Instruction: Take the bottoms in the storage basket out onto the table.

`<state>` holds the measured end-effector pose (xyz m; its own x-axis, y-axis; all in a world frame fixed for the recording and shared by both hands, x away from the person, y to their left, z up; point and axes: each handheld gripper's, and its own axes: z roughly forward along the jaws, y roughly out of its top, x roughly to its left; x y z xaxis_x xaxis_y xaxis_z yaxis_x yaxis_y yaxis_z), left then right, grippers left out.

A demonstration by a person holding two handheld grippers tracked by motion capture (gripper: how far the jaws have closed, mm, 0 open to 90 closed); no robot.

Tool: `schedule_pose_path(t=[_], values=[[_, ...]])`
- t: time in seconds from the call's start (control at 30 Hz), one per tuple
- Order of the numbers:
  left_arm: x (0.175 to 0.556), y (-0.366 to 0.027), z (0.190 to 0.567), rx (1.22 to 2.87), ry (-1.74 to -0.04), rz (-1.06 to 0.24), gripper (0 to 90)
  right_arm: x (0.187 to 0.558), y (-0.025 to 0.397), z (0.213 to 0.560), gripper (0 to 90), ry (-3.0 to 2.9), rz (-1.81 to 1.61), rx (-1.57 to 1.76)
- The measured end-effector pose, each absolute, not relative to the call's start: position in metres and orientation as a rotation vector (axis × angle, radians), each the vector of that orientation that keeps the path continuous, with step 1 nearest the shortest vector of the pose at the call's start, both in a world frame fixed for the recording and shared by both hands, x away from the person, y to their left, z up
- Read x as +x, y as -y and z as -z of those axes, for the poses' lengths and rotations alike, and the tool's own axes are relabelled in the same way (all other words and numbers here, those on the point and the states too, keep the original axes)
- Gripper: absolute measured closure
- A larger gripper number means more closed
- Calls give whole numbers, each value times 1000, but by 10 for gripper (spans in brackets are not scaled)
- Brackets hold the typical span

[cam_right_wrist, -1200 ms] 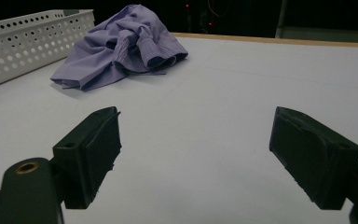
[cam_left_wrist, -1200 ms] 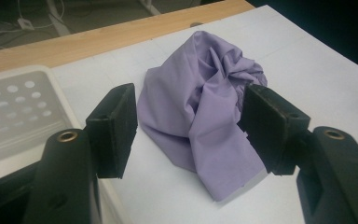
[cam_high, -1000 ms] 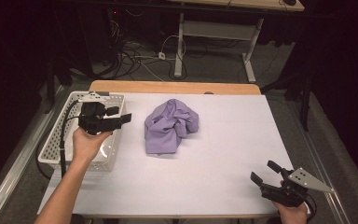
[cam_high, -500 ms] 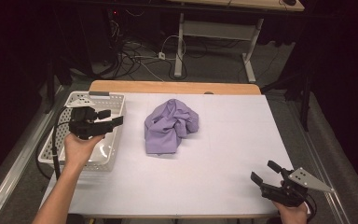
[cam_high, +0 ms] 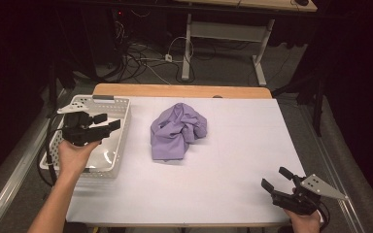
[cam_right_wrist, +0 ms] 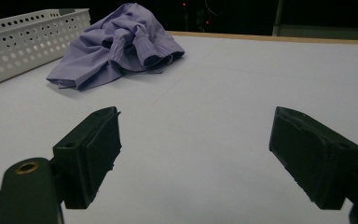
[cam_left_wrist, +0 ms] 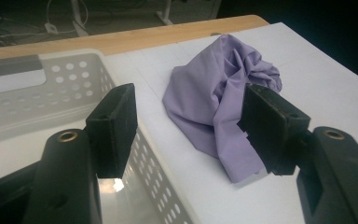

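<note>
My left tool [cam_high: 108, 127] hovers over the white basket [cam_high: 121, 145], jaws wide, holding nothing — the crumpled purple shirt [cam_high: 177, 132] lies mid-surface, just to its right, nearer than my right tool [cam_high: 275, 178], also agape.

Purple shirt [cam_high: 177, 131]: soft matt cloth, creased. Basket [cam_high: 119, 110] at left: white perforated plastic, glossy bottom with a glare spot. Surface [cam_high: 233, 155]: smooth matt white covering, paper-like; bare wood strip along far edge. Left tool [cam_left_wrist: 186, 126] and right tool [cam_right_wrist: 196, 154]: matt black plastic, slightly rough pads.
</note>
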<state>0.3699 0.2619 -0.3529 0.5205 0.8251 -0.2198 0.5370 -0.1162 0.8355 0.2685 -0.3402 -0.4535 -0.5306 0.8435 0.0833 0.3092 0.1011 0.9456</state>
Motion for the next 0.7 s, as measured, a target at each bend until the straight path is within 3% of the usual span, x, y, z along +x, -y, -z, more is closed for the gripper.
schedule_pose_path(t=[0.7], values=[[346,-282,356,1715,-1145,-426,355,268,341,454,174,-1897,-1437,1128]])
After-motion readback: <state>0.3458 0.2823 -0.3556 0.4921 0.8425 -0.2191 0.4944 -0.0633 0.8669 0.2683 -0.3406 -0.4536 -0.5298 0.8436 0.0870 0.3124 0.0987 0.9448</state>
